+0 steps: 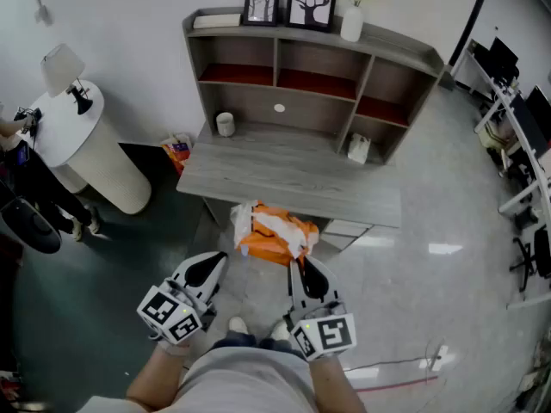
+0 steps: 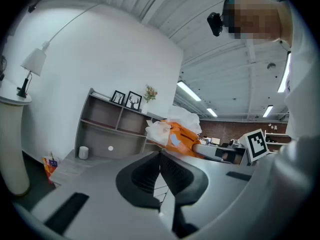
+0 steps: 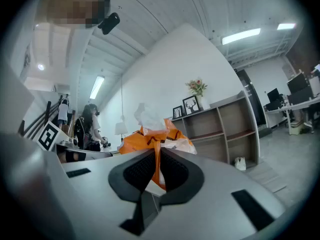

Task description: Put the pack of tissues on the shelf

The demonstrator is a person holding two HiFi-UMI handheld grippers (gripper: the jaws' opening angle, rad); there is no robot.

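Observation:
The orange and white pack of tissues [image 1: 275, 235] hangs in the air just before the front edge of the grey desk [image 1: 293, 175]. My right gripper [image 1: 301, 265] is shut on the pack's lower wrapper, and the pack [image 3: 155, 134] rises above its jaws [image 3: 157, 156]. My left gripper [image 1: 217, 261] sits to the pack's left, shut with nothing between its jaws [image 2: 160, 156]; the pack [image 2: 175, 134] shows just beyond them. The grey shelf unit [image 1: 387, 46] with red-lined cubbies stands at the back of the desk, and it also shows as the shelf [image 2: 100, 119] and the shelf [image 3: 225, 119].
A white cup [image 1: 225, 124] and a small white item [image 1: 358, 148] stand on the desk. Two picture frames [image 1: 310, 1] and a flower vase [image 1: 352, 20] top the shelf. A round white cabinet with a lamp [image 1: 86, 144] stands left, office desks [image 1: 516, 119] right.

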